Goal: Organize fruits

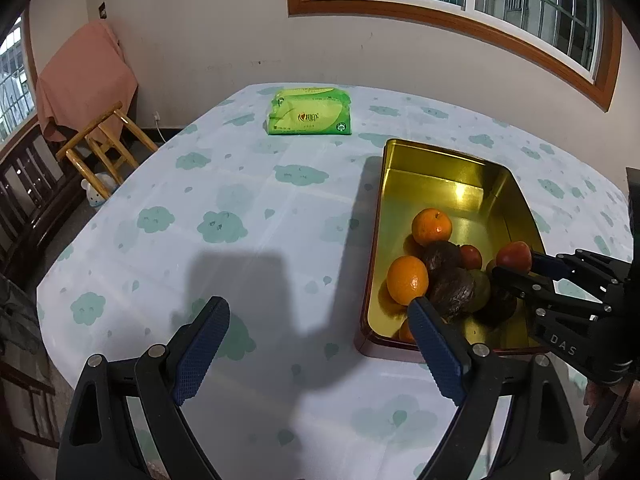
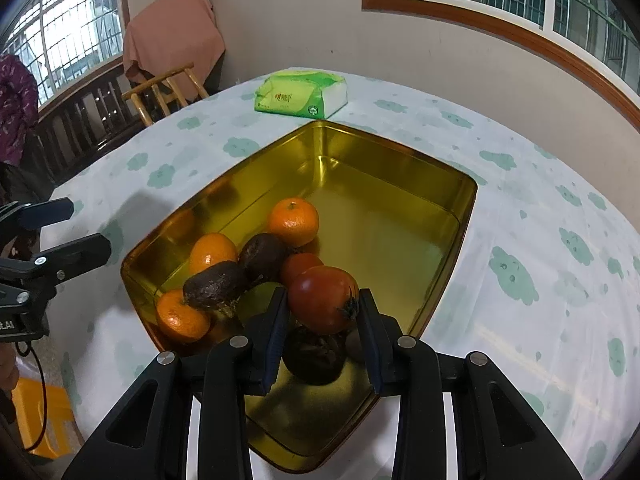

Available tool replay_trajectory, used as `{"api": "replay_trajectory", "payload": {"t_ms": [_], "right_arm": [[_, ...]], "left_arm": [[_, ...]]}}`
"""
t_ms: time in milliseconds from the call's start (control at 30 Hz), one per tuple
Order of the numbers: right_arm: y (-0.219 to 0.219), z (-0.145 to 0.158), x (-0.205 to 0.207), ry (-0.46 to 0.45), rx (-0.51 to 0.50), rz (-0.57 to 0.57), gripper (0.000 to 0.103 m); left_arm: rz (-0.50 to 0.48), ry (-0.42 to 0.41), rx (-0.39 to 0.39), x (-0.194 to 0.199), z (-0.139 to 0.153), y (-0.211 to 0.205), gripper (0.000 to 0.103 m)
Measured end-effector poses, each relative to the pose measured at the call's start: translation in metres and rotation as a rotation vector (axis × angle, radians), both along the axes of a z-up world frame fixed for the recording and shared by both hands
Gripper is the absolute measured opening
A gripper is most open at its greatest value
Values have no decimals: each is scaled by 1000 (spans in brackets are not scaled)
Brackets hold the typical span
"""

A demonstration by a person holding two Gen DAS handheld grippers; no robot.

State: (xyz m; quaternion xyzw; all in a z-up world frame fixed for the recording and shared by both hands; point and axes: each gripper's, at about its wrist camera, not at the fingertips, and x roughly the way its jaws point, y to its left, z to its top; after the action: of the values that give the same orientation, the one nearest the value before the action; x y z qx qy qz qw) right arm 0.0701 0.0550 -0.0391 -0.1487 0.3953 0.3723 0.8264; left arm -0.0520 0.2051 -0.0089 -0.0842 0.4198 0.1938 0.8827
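Right tongs (image 2: 323,312) pitched down, pads clamped. Left tongs (image 1: 320,320) pitched down, jaws wide apart.

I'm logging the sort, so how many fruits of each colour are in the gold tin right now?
Orange fruits: 3
Dark brown fruits: 3
Red fruits: 2, one gripped by the right tool
Green fruits: 1
Total: 9 in view; others may be hidden.

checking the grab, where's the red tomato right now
In the right wrist view the red tomato sits clamped between the right tongs, above the near end of the gold tin, over the dark fruit.
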Motion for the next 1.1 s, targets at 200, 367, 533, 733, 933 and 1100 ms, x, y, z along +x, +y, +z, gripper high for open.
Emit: {"api": "replay_trajectory", "payload": {"t_ms": [200, 367, 533, 733, 933, 1100], "right_arm": [[1, -3, 1, 1, -12, -30, 35], [1, -2, -2, -6, -14, -41, 36], [-3, 7, -9, -12, 6, -57, 53], [-16, 27, -24, -43, 39, -94, 76], [-38, 33, -40, -19, 26, -179, 100], [-52, 29, -52, 7, 29, -202, 102]], "left_arm": [[-8, 8, 4, -1, 0, -2, 89], [-13, 12, 15, -1, 0, -5, 89], [-28, 19, 34, -3, 2, -12, 89], [-45, 28, 24, -4, 4, -17, 89], [-67, 34, 22, -4, 7, -27, 89], [-86, 41, 19, -3, 8, -36, 89]]}}
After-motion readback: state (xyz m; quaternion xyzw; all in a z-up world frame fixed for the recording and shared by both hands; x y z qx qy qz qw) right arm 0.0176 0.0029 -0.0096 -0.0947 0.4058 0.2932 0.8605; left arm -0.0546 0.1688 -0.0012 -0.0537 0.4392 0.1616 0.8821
